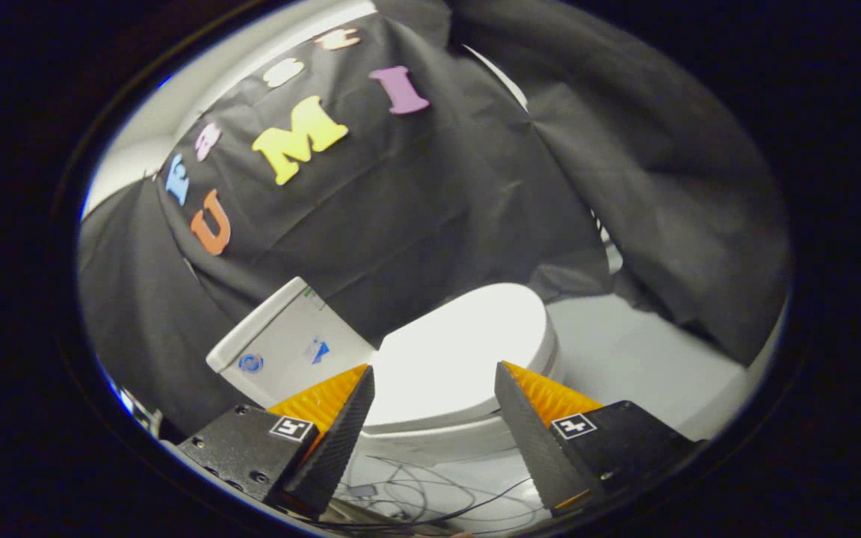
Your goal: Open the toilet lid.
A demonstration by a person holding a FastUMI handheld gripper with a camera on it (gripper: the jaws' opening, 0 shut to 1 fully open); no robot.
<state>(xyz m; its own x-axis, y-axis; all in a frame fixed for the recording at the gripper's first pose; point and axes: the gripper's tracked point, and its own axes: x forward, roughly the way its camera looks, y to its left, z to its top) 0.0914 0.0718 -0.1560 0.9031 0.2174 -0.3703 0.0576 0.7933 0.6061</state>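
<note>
A white toilet stands ahead of me on a pale floor, seen tilted. Its lid (460,351) lies flat and closed over the bowl (430,444), bright under the light. The white cistern (288,347) rises behind it, just beyond my left finger. My gripper (434,370) is open, with a wide gap between the fingers. The lid shows through that gap, some way beyond the fingertips, and nothing is held.
Black cloth walls hang close behind and beside the toilet. Thin dark cables (415,501) lie loose on the floor below the bowl's front. Pale floor (640,359) stretches to the right of the toilet.
</note>
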